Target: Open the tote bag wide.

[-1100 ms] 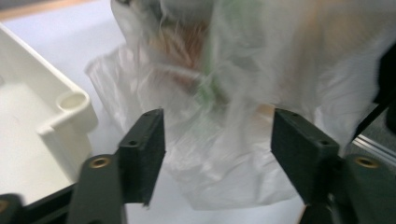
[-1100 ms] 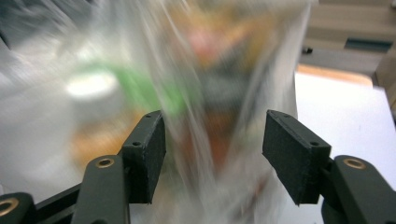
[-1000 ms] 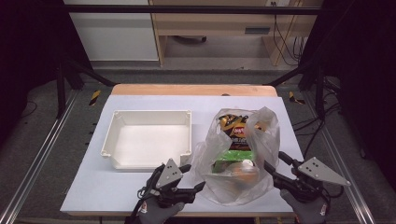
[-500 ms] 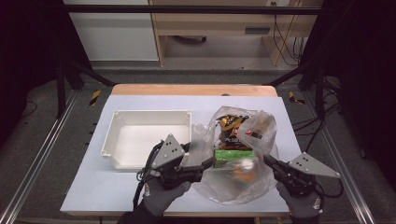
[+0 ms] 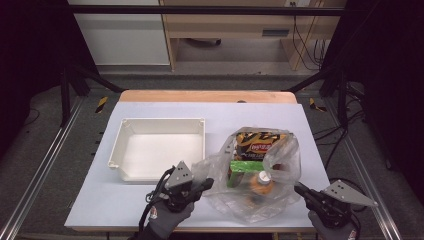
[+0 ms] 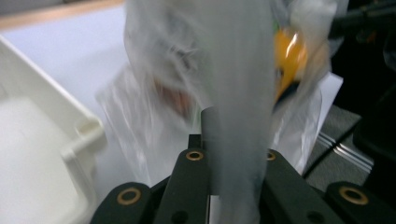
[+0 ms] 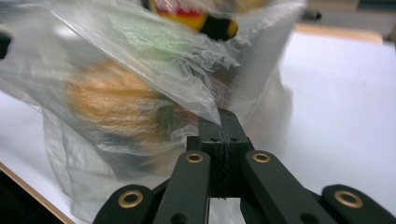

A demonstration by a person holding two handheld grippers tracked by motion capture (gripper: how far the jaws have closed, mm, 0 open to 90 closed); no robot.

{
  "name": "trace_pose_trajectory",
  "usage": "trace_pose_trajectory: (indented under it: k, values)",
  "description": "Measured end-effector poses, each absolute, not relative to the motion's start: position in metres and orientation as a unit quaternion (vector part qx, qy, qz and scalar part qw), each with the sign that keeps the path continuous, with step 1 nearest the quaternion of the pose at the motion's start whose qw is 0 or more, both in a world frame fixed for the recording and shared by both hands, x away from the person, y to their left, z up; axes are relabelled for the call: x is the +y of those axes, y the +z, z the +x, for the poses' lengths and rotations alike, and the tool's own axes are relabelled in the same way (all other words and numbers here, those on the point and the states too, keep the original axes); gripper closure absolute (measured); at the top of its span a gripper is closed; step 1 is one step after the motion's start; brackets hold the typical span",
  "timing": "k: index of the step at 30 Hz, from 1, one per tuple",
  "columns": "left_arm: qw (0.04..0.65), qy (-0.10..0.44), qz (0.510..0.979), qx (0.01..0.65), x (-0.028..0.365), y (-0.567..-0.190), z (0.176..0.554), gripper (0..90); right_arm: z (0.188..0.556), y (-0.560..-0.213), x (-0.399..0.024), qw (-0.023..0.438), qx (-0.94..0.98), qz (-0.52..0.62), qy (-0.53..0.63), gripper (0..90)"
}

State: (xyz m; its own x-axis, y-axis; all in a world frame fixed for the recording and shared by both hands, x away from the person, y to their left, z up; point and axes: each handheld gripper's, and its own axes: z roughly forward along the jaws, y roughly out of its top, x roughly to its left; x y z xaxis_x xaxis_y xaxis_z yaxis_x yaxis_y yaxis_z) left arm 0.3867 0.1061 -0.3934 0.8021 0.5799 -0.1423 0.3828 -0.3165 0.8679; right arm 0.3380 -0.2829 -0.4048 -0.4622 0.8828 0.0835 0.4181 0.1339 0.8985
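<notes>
I'm pinching the clear bag [image 5: 260, 185] at both sides: left gripper [image 5: 200, 187] at its nine o'clock, right gripper [image 5: 302, 192] at four, both clamping film. I judge nothing is unpacked: bottle [image 5: 260, 181], green box [image 5: 245, 167] and chip packet [image 5: 260, 142] are sitting inside, the white bin [image 5: 157, 150] at ten lying empty.

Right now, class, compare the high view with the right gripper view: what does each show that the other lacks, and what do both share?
The high view alone gives the white bin, the green box under the chip packet, and the left gripper at the bag's edge. The right gripper view alone gives its jaws shut, pinching a fold of film. Both share the clear plastic bag, the orange bottle inside it, and the white tabletop.
</notes>
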Motion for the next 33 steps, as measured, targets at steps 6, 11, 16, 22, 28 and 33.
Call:
trace_pose_trajectory:
  k: [6,11,16,22,28,33]
  values:
    - [0.462,0.076,0.827,0.310,0.101,-0.437,0.392,88.0,0.351,-0.429,-0.289,0.220,0.712,0.491,0.452,90.0]
    - [0.447,0.078,0.833,0.316,0.093,-0.457,0.399,84.1,0.359,-0.444,-0.290,0.212,0.712,0.509,0.434,89.7]
    - [0.440,0.097,0.834,0.319,0.087,-0.468,0.402,82.7,0.367,-0.454,-0.291,0.209,0.712,0.519,0.424,88.6]
    - [0.430,0.112,0.839,0.315,0.080,-0.479,0.403,82.0,0.379,-0.467,-0.285,0.229,0.723,0.521,0.392,84.0]
    - [0.432,0.116,0.838,0.314,0.079,-0.485,0.405,79.0,0.377,-0.467,-0.288,0.234,0.710,0.526,0.406,67.5]
    - [0.430,0.119,0.838,0.313,0.078,-0.486,0.405,78.7,0.356,-0.444,-0.289,0.264,0.695,0.484,0.461,49.4]
